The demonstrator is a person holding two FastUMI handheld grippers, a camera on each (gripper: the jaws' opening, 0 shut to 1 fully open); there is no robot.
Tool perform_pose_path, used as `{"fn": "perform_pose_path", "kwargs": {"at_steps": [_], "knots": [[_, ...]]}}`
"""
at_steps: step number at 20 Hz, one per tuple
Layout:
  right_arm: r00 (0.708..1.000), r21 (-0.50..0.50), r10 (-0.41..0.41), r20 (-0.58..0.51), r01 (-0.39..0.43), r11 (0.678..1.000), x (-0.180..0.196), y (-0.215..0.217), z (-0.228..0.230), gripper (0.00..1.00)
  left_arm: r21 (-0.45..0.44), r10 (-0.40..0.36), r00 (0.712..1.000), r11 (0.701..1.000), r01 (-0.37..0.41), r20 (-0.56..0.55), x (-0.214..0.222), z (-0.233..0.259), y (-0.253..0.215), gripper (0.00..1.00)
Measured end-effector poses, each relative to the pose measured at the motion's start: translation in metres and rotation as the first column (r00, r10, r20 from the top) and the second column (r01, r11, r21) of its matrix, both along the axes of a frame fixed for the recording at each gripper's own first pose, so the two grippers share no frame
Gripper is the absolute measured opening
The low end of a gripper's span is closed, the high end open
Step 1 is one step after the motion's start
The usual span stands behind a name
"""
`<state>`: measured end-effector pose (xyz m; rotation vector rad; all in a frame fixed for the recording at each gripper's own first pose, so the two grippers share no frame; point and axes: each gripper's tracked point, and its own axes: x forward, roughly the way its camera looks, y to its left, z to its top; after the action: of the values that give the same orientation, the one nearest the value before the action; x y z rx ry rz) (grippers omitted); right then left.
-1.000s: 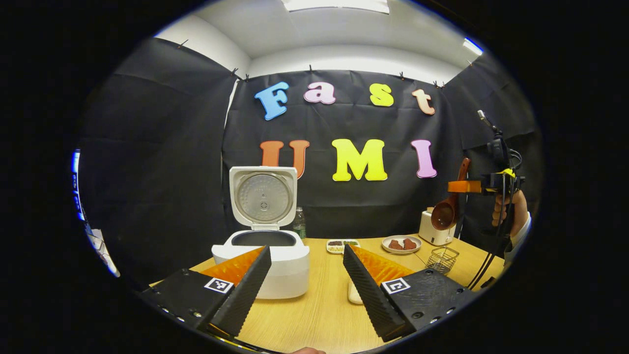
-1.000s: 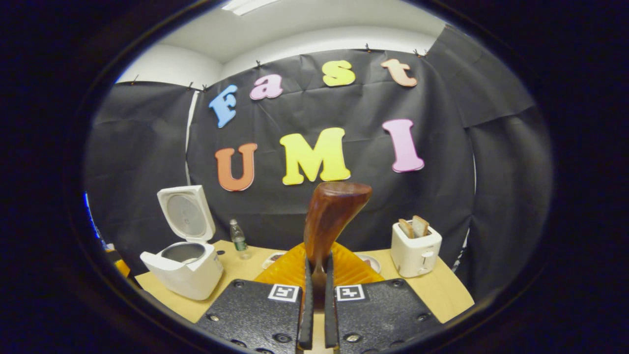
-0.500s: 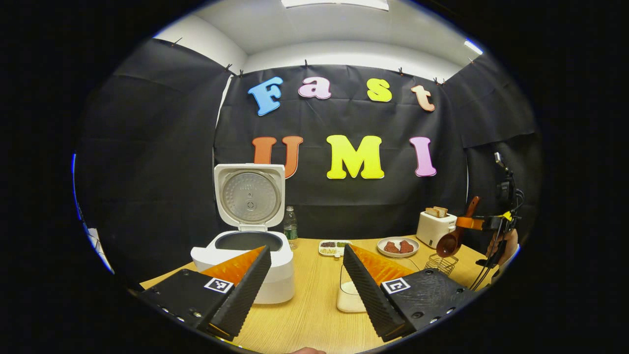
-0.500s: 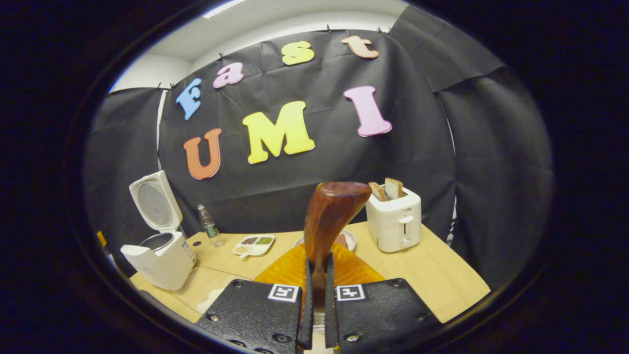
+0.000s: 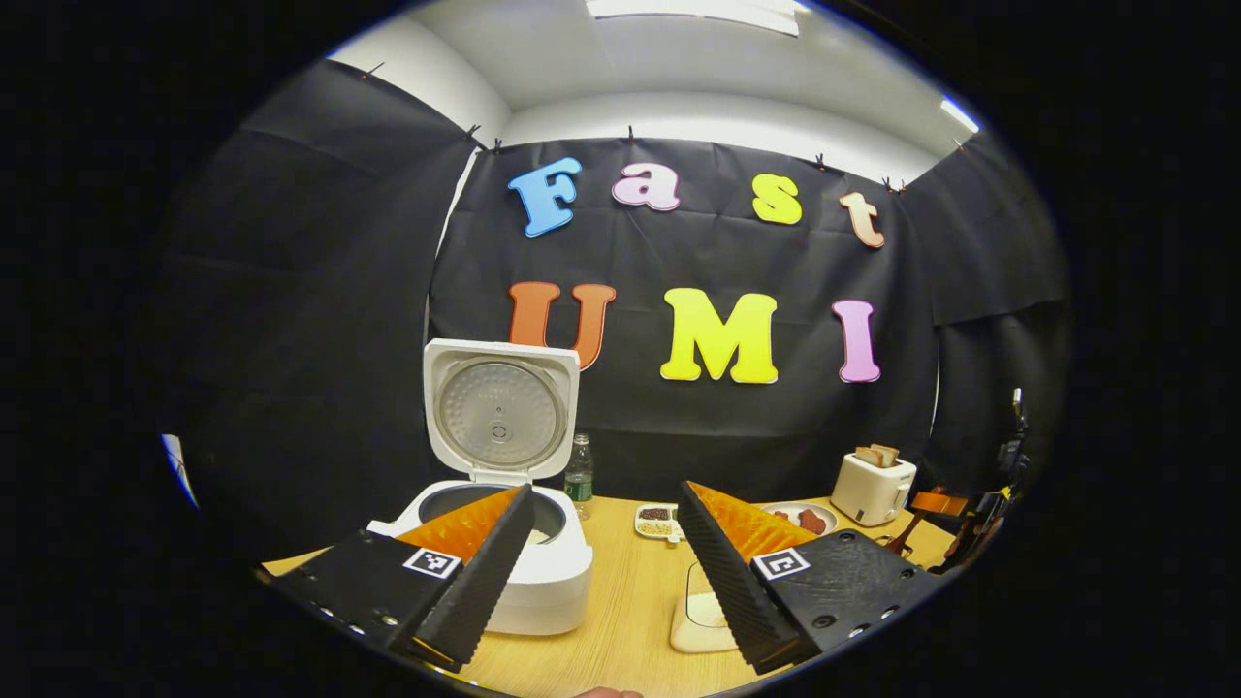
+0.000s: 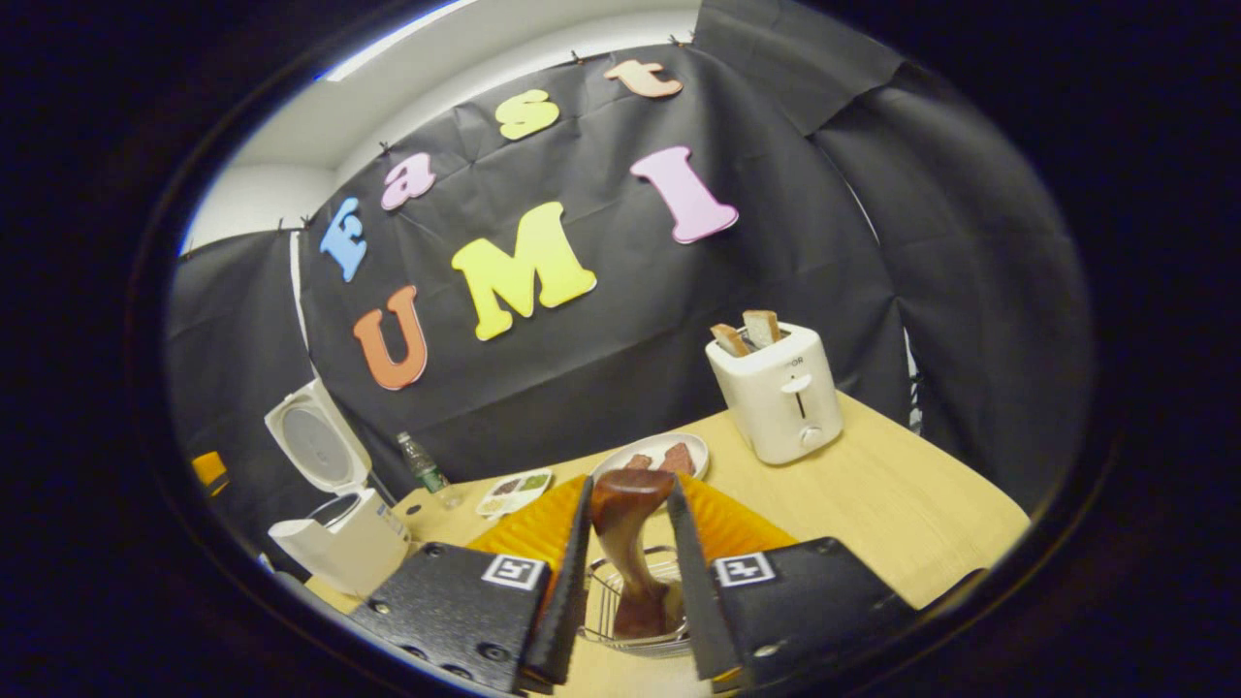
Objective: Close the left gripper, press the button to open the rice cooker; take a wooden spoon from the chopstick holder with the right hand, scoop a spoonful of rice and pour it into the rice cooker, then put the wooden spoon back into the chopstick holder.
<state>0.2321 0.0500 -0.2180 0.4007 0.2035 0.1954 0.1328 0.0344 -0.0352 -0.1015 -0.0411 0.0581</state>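
Surface (image 6: 873, 504) of pale wood is seen carrying everything, and the rice cooker (image 5: 528, 572) is taken as the landmark. The cooker is found at the surface's left end with its lid (image 5: 500, 412) raised upright and the pot laid open. Well to the cooker's right, a white toaster (image 6: 776, 388) with two slices of bread is placed near the back wall. Between cooker and toaster, a plate (image 6: 652, 453) with brown pieces and a small divided tray (image 6: 514, 490) are set. Just behind the cooker a small bottle (image 5: 579, 475) is stood. The left claw (image 5: 601, 572) is held wide apart in front of the cooker, gripping nothing. The right claw (image 6: 625, 591) is parted far right of the cooker, its fingers seen just beside the wooden spoon (image 6: 625, 543) with small gaps. The spoon is stood in the wire chopstick holder (image 6: 620, 606), handle end up.
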Motion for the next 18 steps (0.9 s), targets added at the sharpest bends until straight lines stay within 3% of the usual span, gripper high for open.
{"fn": "perform_pose_path", "kwargs": {"at_steps": [1,2,3,5,7,8,9,10,11,12,16,17,18], "knots": [[0.999,-0.019,-0.037,0.018,0.038,0.999,0.005,-0.009,0.004,0.60,0.008,0.010,1.000,1.000,-0.010,-0.001,0.007,0.005,0.008,0.94],[0.998,-0.041,-0.056,0.034,0.058,0.997,0.003,-0.015,0.008,0.66,0.021,0.022,1.000,1.000,-0.022,-0.003,0.014,0.010,0.016,0.94],[0.996,-0.060,-0.076,0.047,0.079,0.995,-0.003,-0.020,0.012,0.84,0.034,0.034,0.999,0.999,-0.034,0.000,0.019,0.018,0.024,0.94],[0.993,-0.092,-0.087,0.076,0.094,0.991,-0.008,-0.024,0.023,0.99,0.046,0.043,0.999,0.998,-0.043,0.008,0.031,0.031,0.035,0.94],[0.990,-0.124,-0.094,0.102,0.106,0.987,-0.014,-0.026,0.032,1.00,0.046,0.051,0.999,0.998,-0.051,-0.007,0.044,0.040,0.047,0.94],[0.989,-0.138,-0.096,0.115,0.111,0.984,-0.017,-0.027,0.037,0.92,0.069,0.067,0.998,0.995,-0.067,-0.002,0.051,0.048,0.056,0.94],[0.989,-0.148,-0.096,0.116,0.113,0.983,-0.021,-0.027,0.039,1.00,0.095,0.091,0.996,0.991,-0.090,-0.001,0.057,0.054,0.067,0.94],[0.988,-0.148,-0.085,0.127,0.104,0.984,-0.026,-0.024,0.043,1.00,0.118,0.104,0.995,0.988,-0.104,0.002,0.064,0.061,0.074,0.94],[0.988,-0.150,-0.075,0.134,0.095,0.984,-0.030,-0.021,0.047,0.93,0.132,0.110,0.994,0.985,-0.110,0.005,0.070,0.070,0.079,0.94],[0.988,-0.157,-0.065,0.139,0.086,0.984,-0.033,-0.018,0.048,1.00,0.142,0.107,0.994,0.984,-0.109,0.018,0.076,0.079,0.082,0.94],[0.987,-0.202,-0.017,0.161,0.050,0.978,-0.048,-0.003,0.052,1.00,0.148,0.089,0.993,0.984,-0.099,0.076,0.106,0.124,0.097,0.95],[0.985,-0.218,-0.014,0.174,0.052,0.975,-0.050,-0.001,0.054,0.94,0.158,0.073,0.993,0.983,-0.088,0.098,0.116,0.136,0.099,0.95],[0.983,-0.235,-0.005,0.185,0.050,0.971,-0.052,0.002,0.055,0.94,0.173,0.074,0.990,0.980,-0.094,0.117,0.127,0.145,0.103,0.95]]}}
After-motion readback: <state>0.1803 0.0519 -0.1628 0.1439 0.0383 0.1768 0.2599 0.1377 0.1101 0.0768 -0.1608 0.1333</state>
